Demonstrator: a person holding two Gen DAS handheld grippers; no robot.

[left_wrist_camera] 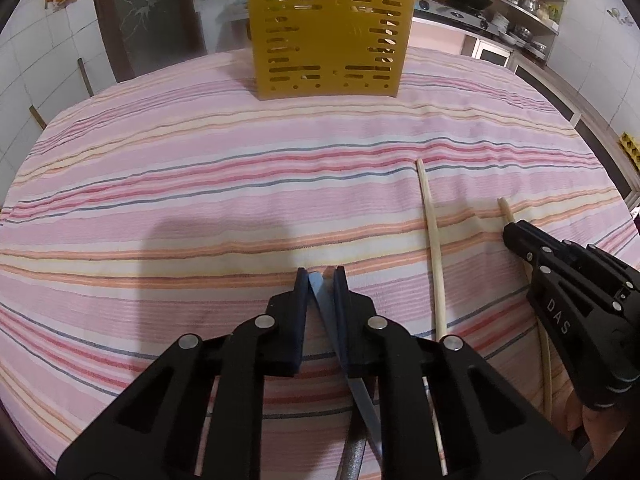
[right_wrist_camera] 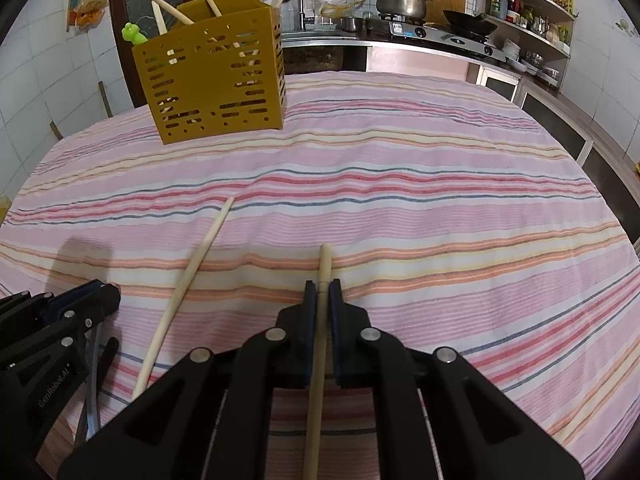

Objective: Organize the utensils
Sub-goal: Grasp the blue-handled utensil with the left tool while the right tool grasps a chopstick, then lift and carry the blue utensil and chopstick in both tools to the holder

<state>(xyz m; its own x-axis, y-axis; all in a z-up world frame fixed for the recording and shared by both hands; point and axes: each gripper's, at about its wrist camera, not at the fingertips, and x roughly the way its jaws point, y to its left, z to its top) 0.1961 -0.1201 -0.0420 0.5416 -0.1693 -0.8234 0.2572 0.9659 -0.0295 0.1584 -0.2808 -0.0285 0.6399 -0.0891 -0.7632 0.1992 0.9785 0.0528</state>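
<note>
Both grippers are loaded, so the step in hand looks like the carry to the holder rather than the pick. The left gripper [left_wrist_camera: 319, 274] is clamped on a knife [left_wrist_camera: 325, 308] — the blade runs slantwise between the pads, its tip poking out just past the fingertips and its dark handle trailing back under the gripper body. The right gripper [right_wrist_camera: 322, 286] is closed on a chopstick [right_wrist_camera: 320, 344], gripped near one end, with a short length sticking forward beyond the pads and the rest running back beneath the gripper.

The holder [right_wrist_camera: 216, 80], a yellow slotted box, stands upright at the far side of the striped cloth [right_wrist_camera: 420, 200], well apart from both grippers. It already carries several chopsticks and a green-topped piece leaning out of its top. One more chopstick, the loose stick [right_wrist_camera: 188, 280], lies flat on the cloth between the two grippers, nearer the left one in the right wrist view, touched by neither.

The next move, as I judge it, calls for lifting each piece clear of the cloth, travelling forward to the holder, and tipping the piece toward vertical so it drops in through the open top — the knife needs care, since its skewed hold may let it pivot. Which compartment suits which utensil cannot be told from here. The loose stick remains for a later pick.
</note>
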